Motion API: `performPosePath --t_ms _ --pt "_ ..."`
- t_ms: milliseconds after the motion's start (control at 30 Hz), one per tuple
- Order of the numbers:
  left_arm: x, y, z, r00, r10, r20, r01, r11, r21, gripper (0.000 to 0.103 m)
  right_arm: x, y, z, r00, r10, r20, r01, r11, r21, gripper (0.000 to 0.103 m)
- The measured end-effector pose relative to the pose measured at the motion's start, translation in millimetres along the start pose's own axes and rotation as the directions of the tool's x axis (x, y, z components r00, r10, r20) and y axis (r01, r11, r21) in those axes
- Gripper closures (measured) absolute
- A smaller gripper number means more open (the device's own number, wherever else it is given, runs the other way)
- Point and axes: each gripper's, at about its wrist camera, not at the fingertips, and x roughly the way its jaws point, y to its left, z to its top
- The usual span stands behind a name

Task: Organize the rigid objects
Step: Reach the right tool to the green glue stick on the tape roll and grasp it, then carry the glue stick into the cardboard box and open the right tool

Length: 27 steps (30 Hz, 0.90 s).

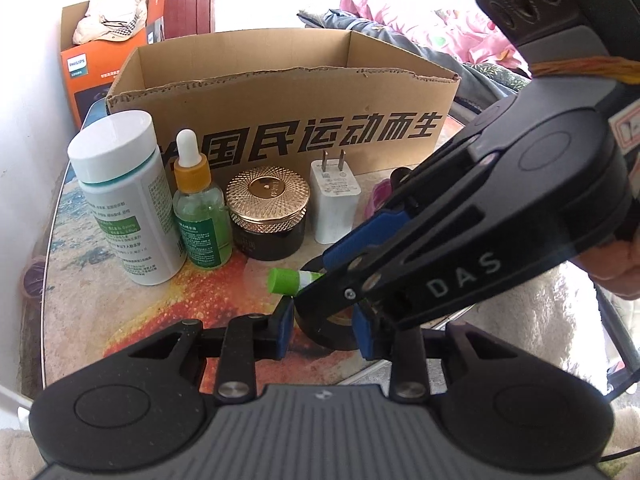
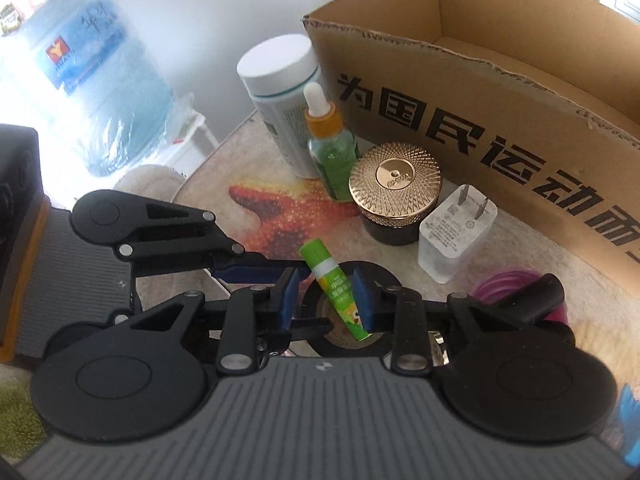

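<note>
**Seat the green stick squarely before you lift**

Your right gripper [image 2: 326,302] has its fingers around the green stick [image 2: 320,260], which lies tilted across the top of the roll of tape [image 2: 384,278]. In the right wrist view, the pad on the 3 o'clock side touches the stick. The pad on the 9 o'clock side seems to stand just off it, so I judge the stick not yet clamped.

Close until both pads bear on the printed body, below the cap, so the stick does not pivot. Then lift straight up before you swing toward the cardboard box [image 1: 280,92], which stands open at about 1 o'clock from that gripper.

Your left gripper [image 1: 325,334] is clamped on the roll of tape. Hold it steady so the roll does not drag along when the stick comes away.

The count, by what shows:
- one green stick
- one roll of tape
- one white-capped bottle [image 1: 120,200], at 10 o'clock in the left wrist view
- one dropper bottle [image 1: 200,216], touching or just beside it
- one gold-lidded jar [image 1: 268,208]
- one white charger [image 1: 336,208], at 12 o'clock
- one coil of pink cord [image 2: 496,280], at 3 o'clock in the right wrist view
- one cardboard box behind the row; what shows of its inside is bare
</note>
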Motion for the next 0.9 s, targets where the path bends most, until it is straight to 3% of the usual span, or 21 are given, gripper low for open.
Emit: performPosePath --t_ms 367,667,900 --pt "0 1 4 1.000 -0.011 0.027 0.011 1.000 -0.008 0.069 4 1 5 1.000 -0.023 0.010 0.023 0.999 0.025 0.087" --pt "-31 -8 20 0.992 0.043 0.117 -0.048 0.998 0.036 0.071 -37 16 6 0.989 -0.030 0.148 0.022 0.998 0.056 0.089" --pt "-69 3 76 0.964 0.152 0.216 -0.163 0.986 0.035 0.069 -86 23 62 0.953 0.007 0.302 -0.020 0.999 0.041 0.089"
